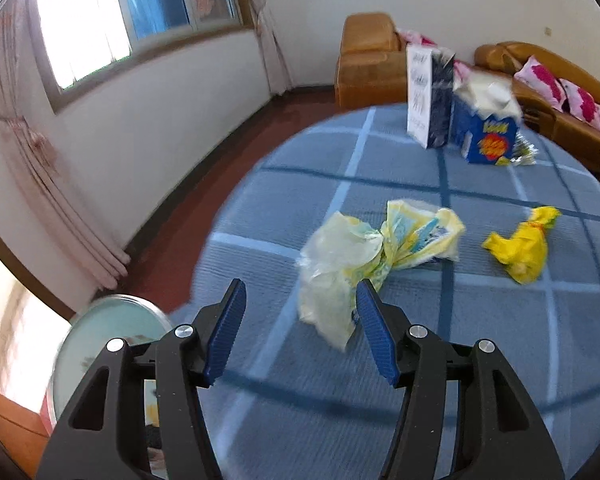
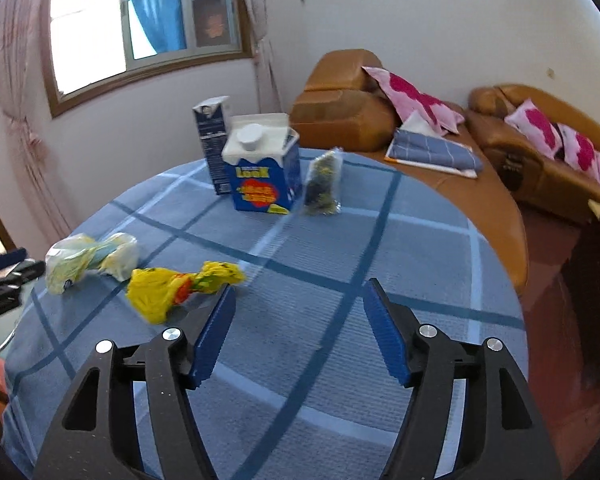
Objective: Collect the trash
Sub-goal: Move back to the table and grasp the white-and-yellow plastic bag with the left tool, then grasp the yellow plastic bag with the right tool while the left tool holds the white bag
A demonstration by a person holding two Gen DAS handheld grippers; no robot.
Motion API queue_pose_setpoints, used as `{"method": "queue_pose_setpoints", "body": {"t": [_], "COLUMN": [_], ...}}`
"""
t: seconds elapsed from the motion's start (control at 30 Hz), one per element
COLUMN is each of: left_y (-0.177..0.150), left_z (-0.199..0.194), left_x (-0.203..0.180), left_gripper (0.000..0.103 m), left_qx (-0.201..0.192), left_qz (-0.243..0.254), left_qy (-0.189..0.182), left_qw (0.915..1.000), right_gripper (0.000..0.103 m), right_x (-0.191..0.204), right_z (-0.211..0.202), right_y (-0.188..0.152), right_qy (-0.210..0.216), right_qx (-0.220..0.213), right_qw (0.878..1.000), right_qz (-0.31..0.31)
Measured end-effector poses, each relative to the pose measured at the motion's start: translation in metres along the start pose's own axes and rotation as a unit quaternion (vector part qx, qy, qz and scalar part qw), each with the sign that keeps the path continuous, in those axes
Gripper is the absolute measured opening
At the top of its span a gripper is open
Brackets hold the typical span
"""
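Note:
A round table under a blue checked cloth holds the trash. A crumpled pale yellow bag lies just beyond my left gripper. That gripper is open; the bag's near end shows between its fingertips, and the pads do not press on it. A bright yellow knotted bag lies just left of my right gripper, which is open over bare cloth. At the far side stand a blue carton, a dark carton and a clear packet.
In the right wrist view my left gripper shows at the left edge. Brown sofas with pink cushions stand behind the table, with a folded blue cloth on a wooden ledge. A round glass side table sits low on the left by the wall.

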State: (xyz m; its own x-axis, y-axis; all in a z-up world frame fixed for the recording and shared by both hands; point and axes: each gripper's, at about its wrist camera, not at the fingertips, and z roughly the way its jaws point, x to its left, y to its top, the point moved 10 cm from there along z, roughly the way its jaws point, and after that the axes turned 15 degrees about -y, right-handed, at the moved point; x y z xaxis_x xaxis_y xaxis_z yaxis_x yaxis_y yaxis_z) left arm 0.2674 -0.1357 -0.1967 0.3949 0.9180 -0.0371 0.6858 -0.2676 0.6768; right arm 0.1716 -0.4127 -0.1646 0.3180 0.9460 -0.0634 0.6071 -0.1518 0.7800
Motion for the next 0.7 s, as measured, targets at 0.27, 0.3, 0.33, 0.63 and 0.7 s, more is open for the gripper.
{"method": "queue_pose_setpoints", "body": {"t": [0.27, 0.3, 0.33, 0.63, 0.7], "left_y": [-0.003, -0.004, -0.002, -0.007, -0.007], "left_z": [0.013, 0.012, 0.012, -0.019, -0.030], "left_x": [-0.003, -0.003, -0.002, 0.012, 0.016], "left_gripper": [0.014, 0.013, 0.013, 0.012, 0.012], "left_qx": [0.017, 0.017, 0.016, 0.000, -0.007], "left_qz": [0.008, 0.010, 0.009, 0.009, 0.009], "left_qy": [-0.021, -0.022, -0.023, -0.030, -0.029], "left_qw": [0.9996, 0.9996, 0.9996, 0.9995, 0.9995], "right_gripper": [0.066, 0.066, 0.066, 0.022, 0.020], "right_x": [0.037, 0.042, 0.049, 0.080, 0.086], "right_z": [0.019, 0.023, 0.030, 0.048, 0.044], "right_y": [0.029, 0.030, 0.029, -0.003, -0.007], "right_qy": [0.026, 0.029, 0.031, 0.078, 0.084], "right_qx": [0.004, 0.009, 0.019, 0.097, 0.097], "right_qw": [1.000, 0.999, 0.999, 0.989, 0.988], "right_qz": [-0.017, -0.021, -0.031, -0.076, -0.086]}}
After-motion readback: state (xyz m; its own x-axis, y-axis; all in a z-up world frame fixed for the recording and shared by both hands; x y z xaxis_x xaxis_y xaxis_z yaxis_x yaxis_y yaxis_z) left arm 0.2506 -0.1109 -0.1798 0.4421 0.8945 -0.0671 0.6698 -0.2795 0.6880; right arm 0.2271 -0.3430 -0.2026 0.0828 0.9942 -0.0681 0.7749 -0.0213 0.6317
